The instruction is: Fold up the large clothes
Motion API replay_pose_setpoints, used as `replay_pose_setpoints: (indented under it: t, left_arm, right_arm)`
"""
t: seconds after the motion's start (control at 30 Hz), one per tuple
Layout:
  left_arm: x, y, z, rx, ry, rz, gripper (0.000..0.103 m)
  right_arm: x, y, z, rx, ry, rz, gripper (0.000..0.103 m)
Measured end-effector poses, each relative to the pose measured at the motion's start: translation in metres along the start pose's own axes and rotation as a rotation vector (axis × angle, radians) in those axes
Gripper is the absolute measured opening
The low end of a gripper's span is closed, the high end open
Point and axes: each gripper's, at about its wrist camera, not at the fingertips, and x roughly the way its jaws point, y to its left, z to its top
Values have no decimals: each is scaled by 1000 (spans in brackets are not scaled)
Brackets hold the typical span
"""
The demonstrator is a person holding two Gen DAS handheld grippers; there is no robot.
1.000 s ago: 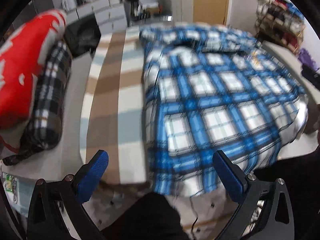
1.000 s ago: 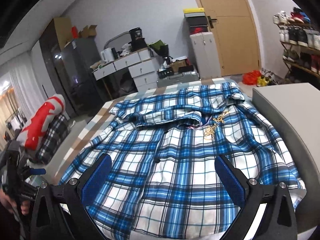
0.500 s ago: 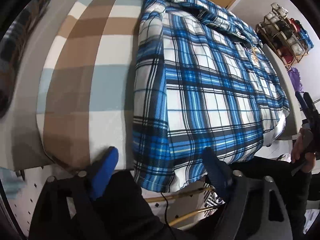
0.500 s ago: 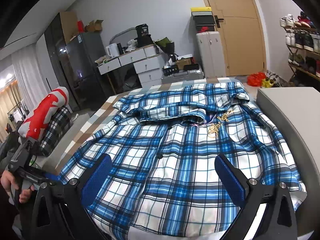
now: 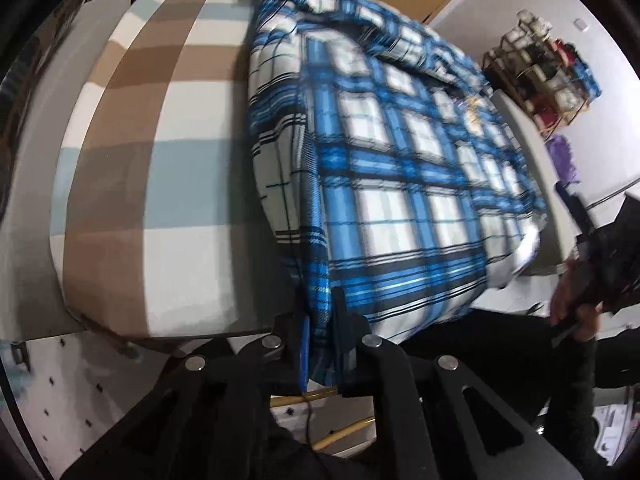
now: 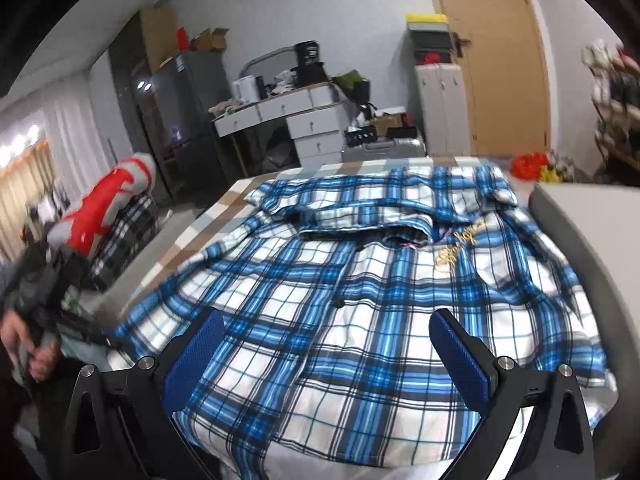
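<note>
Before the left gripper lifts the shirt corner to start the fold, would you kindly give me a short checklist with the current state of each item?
1. Left gripper shut on the plaid shirt hem: ok.
2. How deep the hem sits between the fingers: cannot tell.
3. Right gripper gripping the other corner: not ok; it is open above the shirt.
4. Shirt spread flat on the striped bed cover: ok, though the collar end is bunched.
5. Nothing lying on the shirt: ok.

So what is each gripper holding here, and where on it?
The left gripper pinches the blue plaid shirt at its near bottom hem corner. The right gripper holds nothing, fingers apart above the shirt.
</note>
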Motion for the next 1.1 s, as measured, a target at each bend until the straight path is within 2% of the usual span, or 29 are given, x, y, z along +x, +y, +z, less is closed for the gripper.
replay_pose_setpoints:
  t: [0.03,0.13,0.23,0.33,0.4,0.43,0.57,0.6,0.63,0.67,0.73,0.77,0.8,0.87,0.93,0.97,1.03,1.07,1.1]
  left_arm:
    - [-4,-5,2,0,-9,-40,4]
    - [-14,-11,12,-22,-35,-122,4]
    - [-19,-14,19,-39,-38,-163,4]
    - [-22,-19,27,-51,-44,-185,4]
    - [-23,-21,29,-57,-46,-206,4]
    - [-24,-22,30,-56,-49,-216,4]
    - [-24,-18,32,-70,-53,-271,4]
    - [-24,-17,32,-72,-52,-277,4]
    - [-23,-15,32,-74,-51,-279,4]
    - [-22,-12,32,-75,-50,-285,4]
    - [-20,-6,32,-84,-49,-290,4]
    - [-22,-6,31,-80,-51,-294,4]
    - [-23,-5,30,-74,-52,-295,4]
    - [-26,0,29,-82,-79,-248,4]
    - [-28,2,28,-69,-93,-220,5]
    - [-28,3,27,-66,-89,-204,12]
    - [-25,5,26,-63,-82,-238,33]
    - [-23,7,25,-67,-80,-252,54]
    - [-22,9,25,-79,-83,-265,59]
  right_arm:
    - [-3,11,-1,-48,-19,18,103]
    - [-7,53,-7,-146,-26,167,103]
    - [7,107,-22,-229,44,293,103]
    - [25,150,-39,-324,101,314,103]
    - [36,172,-50,-364,97,266,103]
    - [44,180,-52,-367,95,242,103]
    - [69,188,-49,-261,92,260,101]
    - [73,187,-47,-237,90,237,93]
    - [80,184,-45,-209,95,214,69]
    - [87,180,-44,-174,120,222,56]
    - [101,171,-42,-95,180,260,21]
    - [101,167,-42,-74,185,261,14]
    - [101,164,-42,-56,186,264,8]
    - [100,158,-42,-33,197,320,5]
    - [94,157,-41,-44,182,331,3]
    - [90,159,-40,-61,168,334,3]
    - [84,164,-40,-92,152,333,3]
    - [80,170,-41,-114,149,331,3]
    - [79,175,-42,-132,148,327,3]
